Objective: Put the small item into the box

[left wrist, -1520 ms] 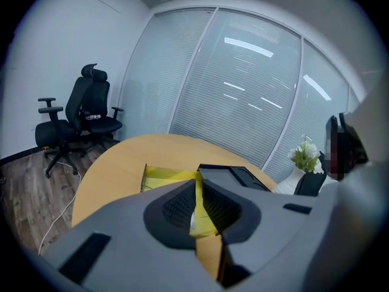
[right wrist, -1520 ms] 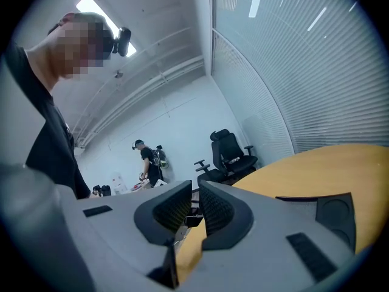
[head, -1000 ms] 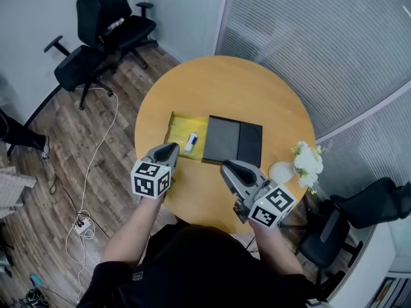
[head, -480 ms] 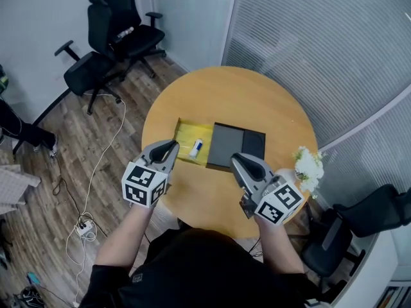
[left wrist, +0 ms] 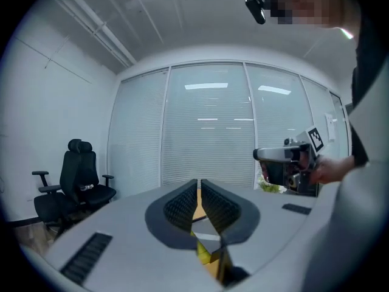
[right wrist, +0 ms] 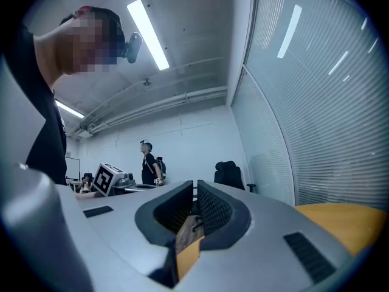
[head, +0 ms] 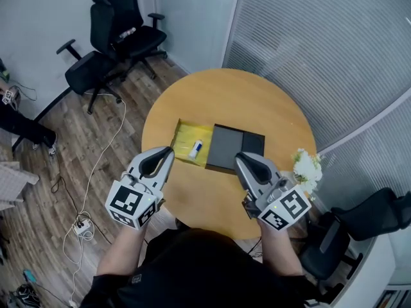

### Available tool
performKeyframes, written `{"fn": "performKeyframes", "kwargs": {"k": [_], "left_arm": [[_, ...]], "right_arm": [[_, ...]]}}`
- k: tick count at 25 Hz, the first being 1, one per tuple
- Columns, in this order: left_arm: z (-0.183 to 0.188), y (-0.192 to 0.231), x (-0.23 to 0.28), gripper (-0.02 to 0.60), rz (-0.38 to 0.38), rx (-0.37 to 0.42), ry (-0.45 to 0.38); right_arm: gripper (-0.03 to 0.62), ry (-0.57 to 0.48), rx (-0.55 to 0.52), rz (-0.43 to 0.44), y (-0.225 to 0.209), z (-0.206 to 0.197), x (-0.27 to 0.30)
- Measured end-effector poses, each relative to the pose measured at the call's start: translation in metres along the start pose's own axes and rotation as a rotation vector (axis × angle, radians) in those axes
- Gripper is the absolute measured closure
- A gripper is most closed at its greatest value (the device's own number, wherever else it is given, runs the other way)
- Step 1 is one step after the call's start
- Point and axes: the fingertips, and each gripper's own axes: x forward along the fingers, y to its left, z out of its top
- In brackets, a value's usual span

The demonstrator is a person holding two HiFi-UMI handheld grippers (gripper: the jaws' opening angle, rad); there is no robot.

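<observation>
- A person holds two grippers over the near edge of a round wooden bench [head: 226, 95], seen from above; both point toward the middle of the bench.
- The left gripper [head: 168, 153] hangs above the near-left edge. In the left gripper view its fingers [left wrist: 182, 204] are pressed together, with only a thin slit between the ribbed pads and nothing between them.
- The right gripper [head: 239, 158] hangs above the near-right part of the bench. In the right gripper view its fingers [right wrist: 209, 208] are likewise drawn together and empty.
- An open yellow box [head: 183, 135] lies toward the left edge of the bench, just ahead of the left gripper's tip.
- The small item [head: 196, 149], white and oblong, lies inside the box on its right half, apart from both grippers.
- A flat black lid [head: 234, 147] lies against the box's right side, near the middle of the bench, just ahead of the right gripper.
- A bunch of white flowers [head: 307, 167] stands at the right edge of the bench, beside the right gripper.
- Two black office chairs [head: 119, 34] stand on the wood floor beyond the far-left edge.
- A white cable [head: 97, 162] trails across the floor to a power strip [head: 81, 225].
- In the right gripper view, another person [right wrist: 148, 162] stands far off by the wall.
</observation>
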Motion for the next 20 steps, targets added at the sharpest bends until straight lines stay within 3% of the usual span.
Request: {"fn": "performKeyframes", "kwargs": {"k": [8,14,20], "left_arm": [[0.009,0.009,-0.004,0.552,-0.004,0.003,-0.025],[0.023,0.015,0.007,0.552,-0.006,0.056,-0.025],[0.015,0.016,0.019,0.552,0.005,0.003,-0.03]], "right_arm": [[0.556,0.005,-0.041,0.009,0.001,0.0,0.0],[0.559,-0.033,-0.07,0.014,-0.006,0.016,0.004],[0.559,-0.049,-0.055,0.001,-0.01,0.014,0.008]]}}
